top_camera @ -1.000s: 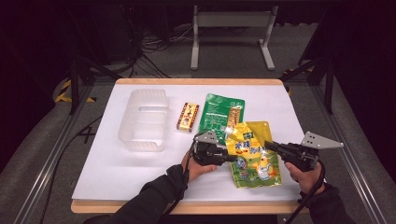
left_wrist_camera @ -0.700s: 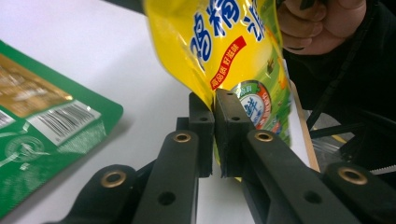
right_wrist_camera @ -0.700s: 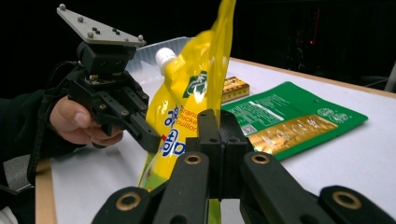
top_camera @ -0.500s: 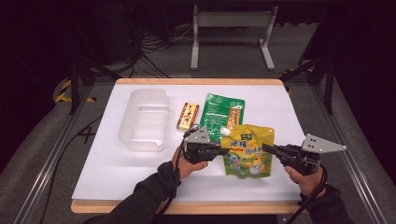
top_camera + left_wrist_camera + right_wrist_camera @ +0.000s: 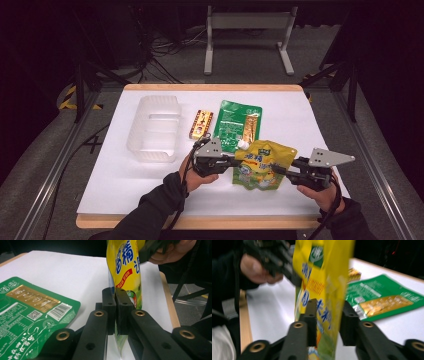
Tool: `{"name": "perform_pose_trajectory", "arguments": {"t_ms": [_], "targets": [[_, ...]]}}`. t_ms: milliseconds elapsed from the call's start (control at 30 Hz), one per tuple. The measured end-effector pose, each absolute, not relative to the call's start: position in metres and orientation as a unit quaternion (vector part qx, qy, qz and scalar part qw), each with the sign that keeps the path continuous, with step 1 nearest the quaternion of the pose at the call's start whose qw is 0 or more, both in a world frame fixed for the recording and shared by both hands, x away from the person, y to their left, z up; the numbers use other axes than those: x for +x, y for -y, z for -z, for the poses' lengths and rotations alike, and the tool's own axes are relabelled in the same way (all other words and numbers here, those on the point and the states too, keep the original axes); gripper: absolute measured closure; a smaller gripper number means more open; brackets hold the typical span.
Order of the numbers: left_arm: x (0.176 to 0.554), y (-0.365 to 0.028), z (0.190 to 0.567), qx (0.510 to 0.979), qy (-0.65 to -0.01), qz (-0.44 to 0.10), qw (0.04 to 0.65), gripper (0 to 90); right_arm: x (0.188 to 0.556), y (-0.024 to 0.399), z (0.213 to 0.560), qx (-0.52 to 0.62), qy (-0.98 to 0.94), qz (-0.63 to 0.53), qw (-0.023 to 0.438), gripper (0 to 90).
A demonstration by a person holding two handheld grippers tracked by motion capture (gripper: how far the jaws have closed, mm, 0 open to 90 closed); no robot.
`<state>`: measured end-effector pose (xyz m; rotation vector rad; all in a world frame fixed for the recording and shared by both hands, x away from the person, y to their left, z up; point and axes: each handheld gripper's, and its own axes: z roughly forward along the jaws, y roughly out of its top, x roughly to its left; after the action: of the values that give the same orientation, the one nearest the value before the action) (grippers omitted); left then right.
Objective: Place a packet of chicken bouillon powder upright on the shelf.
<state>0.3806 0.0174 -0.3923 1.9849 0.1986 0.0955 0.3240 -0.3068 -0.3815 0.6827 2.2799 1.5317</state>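
Clamping the yellow spouted pouch (image 5: 261,165) by its left edge, the left gripper (image 5: 231,162) has its jaws pressed together on the film at lower centre of the high view. The right gripper (image 5: 328,322) has just been opening, jaws apart with the pouch's other edge between them. Behind lies a green pouch (image 5: 236,124).

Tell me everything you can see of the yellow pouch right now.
The yellow pouch is a glossy, soft plastic spout pouch with blue and red print and a white cap at its upper corner. It is lifted upright off the white table. The left gripper clamps one edge; the right gripper, jaws just opening, straddles the other.
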Motion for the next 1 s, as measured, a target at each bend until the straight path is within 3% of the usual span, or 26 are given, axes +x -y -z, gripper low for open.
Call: {"name": "perform_pose_trajectory", "arguments": {"t_ms": [167,300,500,1000], "targets": [[0.379,-0.021,0.391,0.837,-0.085,-0.048,0.539,87.6,0.327,0.303,0.389,0.239,-0.812,-0.511,0.148,69.4],[0.379,-0.024,0.39,0.838,-0.086,-0.051,0.537,87.6,0.326,0.305,0.391,0.233,-0.817,-0.508,0.143,80.8],[0.379,-0.027,0.389,0.837,-0.088,-0.057,0.536,87.5,0.324,0.302,0.39,0.228,-0.816,-0.51,0.149,85.3],[0.378,-0.037,0.382,0.836,-0.098,-0.075,0.535,87.5,0.323,0.291,0.386,0.231,-0.805,-0.521,0.166,87.3]]}}
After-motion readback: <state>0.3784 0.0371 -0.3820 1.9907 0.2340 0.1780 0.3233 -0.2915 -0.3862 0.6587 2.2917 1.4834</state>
